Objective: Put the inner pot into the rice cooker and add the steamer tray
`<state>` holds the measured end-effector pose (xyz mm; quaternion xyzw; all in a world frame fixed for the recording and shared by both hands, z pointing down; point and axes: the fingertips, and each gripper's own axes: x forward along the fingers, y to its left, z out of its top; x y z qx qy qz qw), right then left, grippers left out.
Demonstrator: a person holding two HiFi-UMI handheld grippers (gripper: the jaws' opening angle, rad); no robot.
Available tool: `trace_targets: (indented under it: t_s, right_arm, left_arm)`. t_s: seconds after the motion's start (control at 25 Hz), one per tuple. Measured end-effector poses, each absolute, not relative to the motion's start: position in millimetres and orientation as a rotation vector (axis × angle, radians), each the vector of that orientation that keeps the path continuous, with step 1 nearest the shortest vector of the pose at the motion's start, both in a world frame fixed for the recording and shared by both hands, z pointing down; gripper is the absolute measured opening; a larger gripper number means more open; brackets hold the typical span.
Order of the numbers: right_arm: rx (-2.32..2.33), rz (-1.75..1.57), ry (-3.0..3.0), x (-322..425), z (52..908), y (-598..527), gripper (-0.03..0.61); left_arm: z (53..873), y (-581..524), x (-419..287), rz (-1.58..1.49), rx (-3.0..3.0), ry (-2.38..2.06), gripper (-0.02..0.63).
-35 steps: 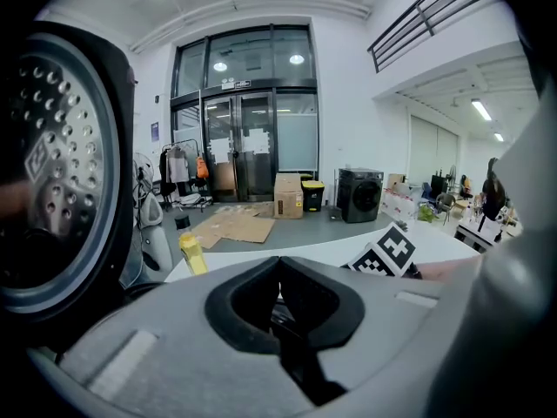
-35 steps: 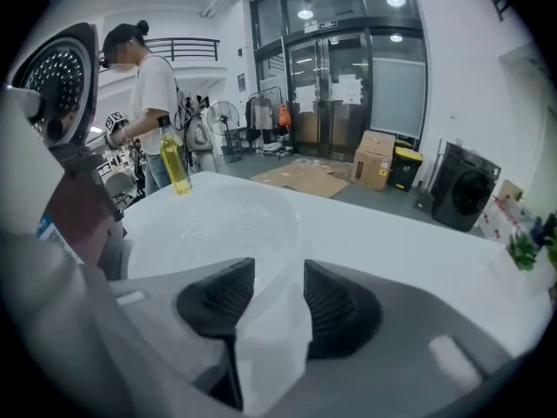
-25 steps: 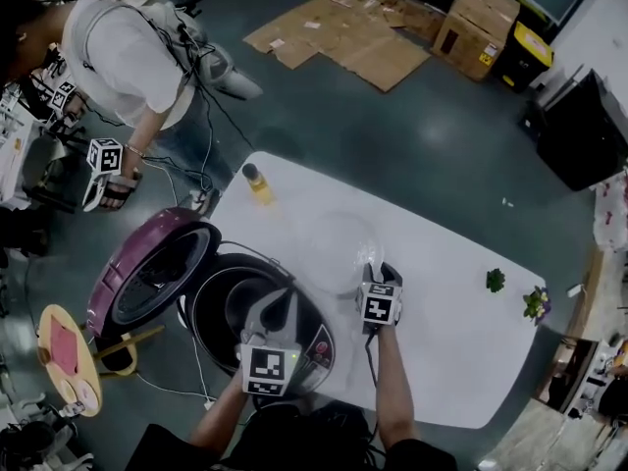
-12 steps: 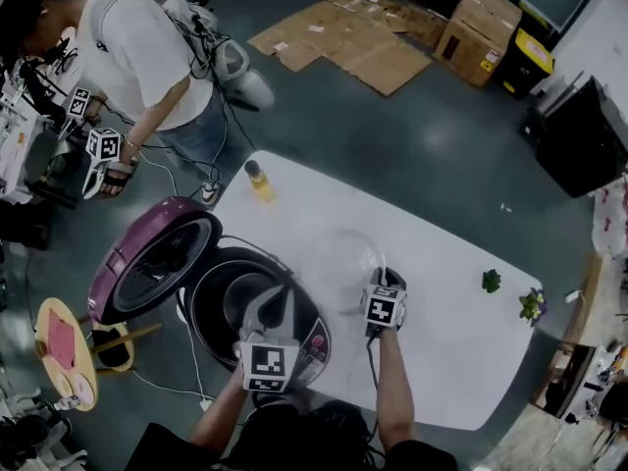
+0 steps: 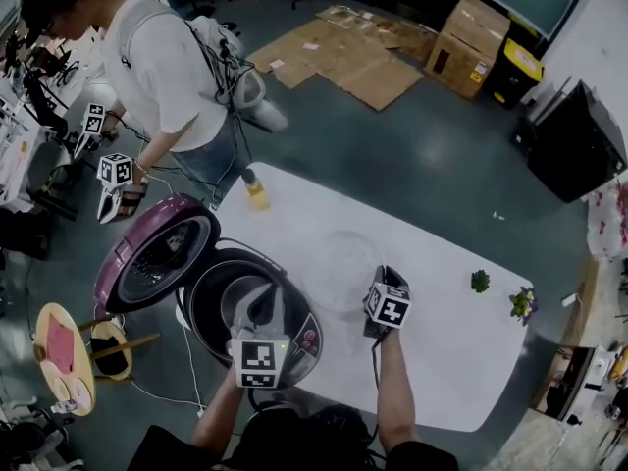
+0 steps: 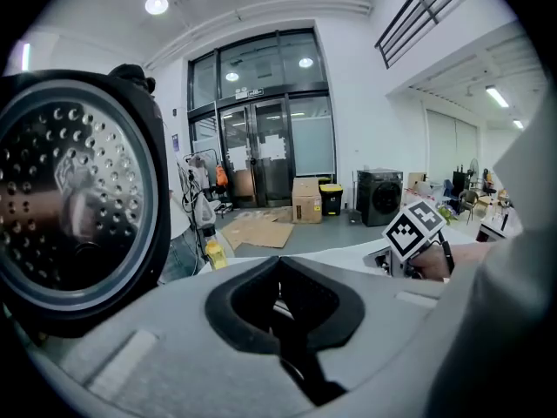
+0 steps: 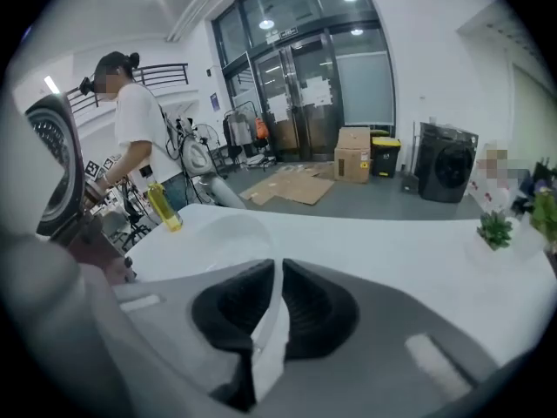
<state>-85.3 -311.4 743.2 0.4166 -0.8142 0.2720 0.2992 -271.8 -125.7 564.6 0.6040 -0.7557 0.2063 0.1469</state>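
The rice cooker stands open at the table's left end, its purple lid tipped back. Inside sits the dark inner pot. My left gripper is shut with its tips at the pot's near rim; whether it pinches the rim I cannot tell. In the left gripper view the lid's perforated inner plate fills the left side. My right gripper is closing its jaws on the rim of the clear steamer tray. The translucent rim is pressed between the pads, and the tray's bowl extends ahead.
A yellow bottle stands at the far left corner of the white table. Two small plants sit near the right edge. A person with marker cubes stands behind the cooker. A round stool is on the left.
My right gripper closed on the tray's rim, rolled and rose a little with it. The left gripper stayed at the pot. The person behind stepped nearer the table.
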Motion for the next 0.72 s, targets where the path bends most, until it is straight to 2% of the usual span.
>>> trace_targets:
  t_s: [0.72]
  right_arm:
    - [1.048,0.754,-2.343,-67.4,605.8,-335.2,0.031]
  left_arm:
    - [500.7,-97.8,-254.7,0.499,1.634,-2.370,0.011]
